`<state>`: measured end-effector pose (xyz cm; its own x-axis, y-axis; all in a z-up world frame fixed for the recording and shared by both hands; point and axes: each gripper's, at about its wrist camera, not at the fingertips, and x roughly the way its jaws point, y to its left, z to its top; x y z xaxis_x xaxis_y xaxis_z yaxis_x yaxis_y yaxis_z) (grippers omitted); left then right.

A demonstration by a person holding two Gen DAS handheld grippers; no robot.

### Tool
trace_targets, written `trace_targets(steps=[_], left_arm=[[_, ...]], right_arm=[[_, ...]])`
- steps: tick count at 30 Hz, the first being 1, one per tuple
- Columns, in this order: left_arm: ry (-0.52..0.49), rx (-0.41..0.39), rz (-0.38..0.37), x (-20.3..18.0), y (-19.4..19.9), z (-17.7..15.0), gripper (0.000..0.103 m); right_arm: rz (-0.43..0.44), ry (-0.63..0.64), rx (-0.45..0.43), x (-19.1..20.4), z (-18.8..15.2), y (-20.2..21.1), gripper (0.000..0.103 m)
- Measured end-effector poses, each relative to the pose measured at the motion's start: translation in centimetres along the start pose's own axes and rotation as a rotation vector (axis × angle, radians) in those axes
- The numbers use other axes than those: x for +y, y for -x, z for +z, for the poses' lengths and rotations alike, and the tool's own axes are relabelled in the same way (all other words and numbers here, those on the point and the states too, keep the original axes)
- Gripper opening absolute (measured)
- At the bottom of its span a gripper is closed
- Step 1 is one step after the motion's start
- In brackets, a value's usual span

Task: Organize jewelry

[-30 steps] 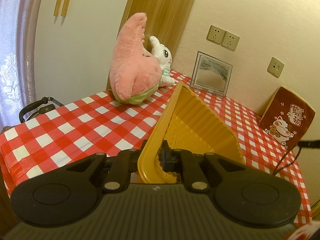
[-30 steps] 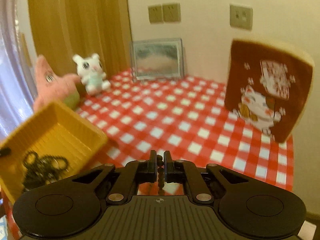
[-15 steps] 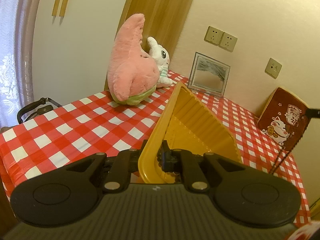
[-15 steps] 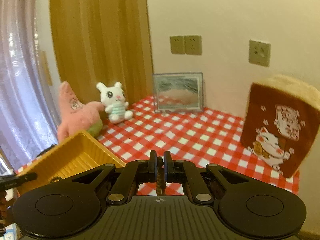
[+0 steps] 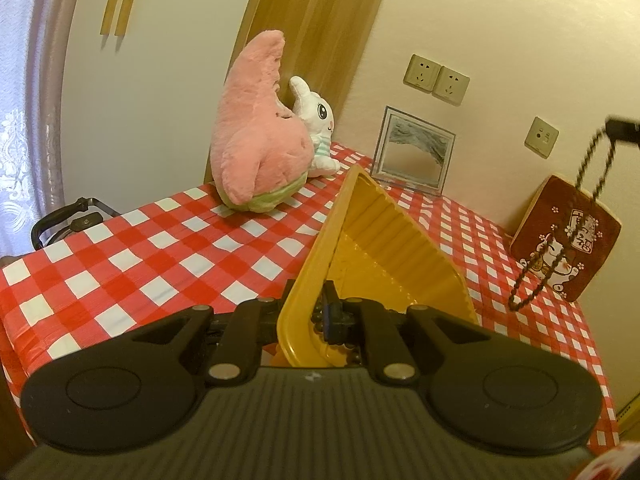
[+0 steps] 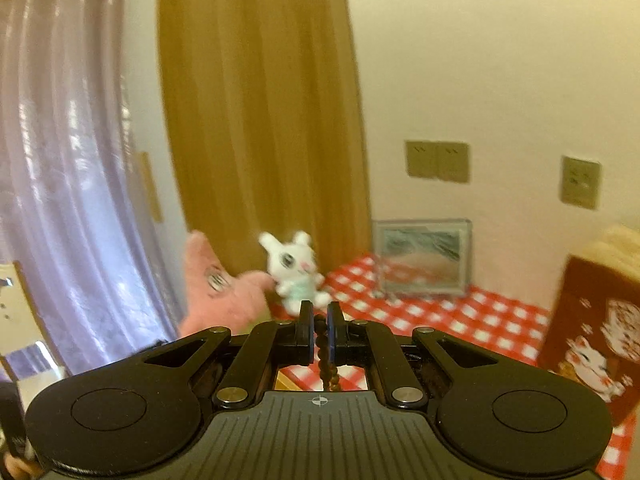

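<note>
My left gripper (image 5: pixel 310 304) is shut on the near rim of a yellow plastic tray (image 5: pixel 384 248) and holds it tilted above the checked table. Some dark beads lie in the tray's near corner by my fingers. My right gripper (image 6: pixel 319 320) is shut on a dark beaded necklace (image 6: pixel 328 364). In the left wrist view the right gripper's tip (image 5: pixel 622 128) is high at the right edge, and the necklace (image 5: pixel 560 232) hangs from it in a long loop, to the right of the tray.
The table has a red and white checked cloth (image 5: pixel 160 240). A pink star plush (image 5: pixel 256 132) and a white bunny plush (image 5: pixel 318 136) stand at the back. A framed picture (image 5: pixel 412 152) leans on the wall. A brown lucky-cat cushion (image 5: pixel 568 240) stands at the right.
My right gripper has risen well above the table, lifting the necklace so it hangs free. The left gripper still holds the tilted tray, almost unmoved.
</note>
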<state>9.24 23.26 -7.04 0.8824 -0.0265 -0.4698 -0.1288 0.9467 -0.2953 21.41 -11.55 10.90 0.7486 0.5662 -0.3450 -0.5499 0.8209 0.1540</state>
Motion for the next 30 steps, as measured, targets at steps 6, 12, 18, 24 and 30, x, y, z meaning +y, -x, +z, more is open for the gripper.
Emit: trace_targets(steps=[6, 12, 18, 24, 30], left_arm=[[0.003, -0.002, -0.003, 0.0, 0.2, -0.1, 0.010], [0.013, -0.005, -0.006, 0.1, 0.3, -0.3, 0.010], [0.017, -0.013, -0.013, 0.1, 0.5, -0.3, 0.010], [0.021, -0.017, -0.015, 0.1, 0.5, -0.3, 0.010], [0.028, -0.018, -0.015, 0.2, 0.4, -0.3, 0.010]], right_arm=[[0.082, 0.020, -0.026, 2.8, 1.5, -1.2, 0.006], [0.140, 0.029, 0.007, 5.6, 1.0, -3.4, 0.006], [0.184, -0.018, 0.080, 7.6, -1.4, -6.8, 0.006], [0.263, -0.116, 0.171, 8.8, -4.6, -9.1, 0.006], [0.246, -0.177, 0.311, 8.4, -9.4, -10.8, 0.006]])
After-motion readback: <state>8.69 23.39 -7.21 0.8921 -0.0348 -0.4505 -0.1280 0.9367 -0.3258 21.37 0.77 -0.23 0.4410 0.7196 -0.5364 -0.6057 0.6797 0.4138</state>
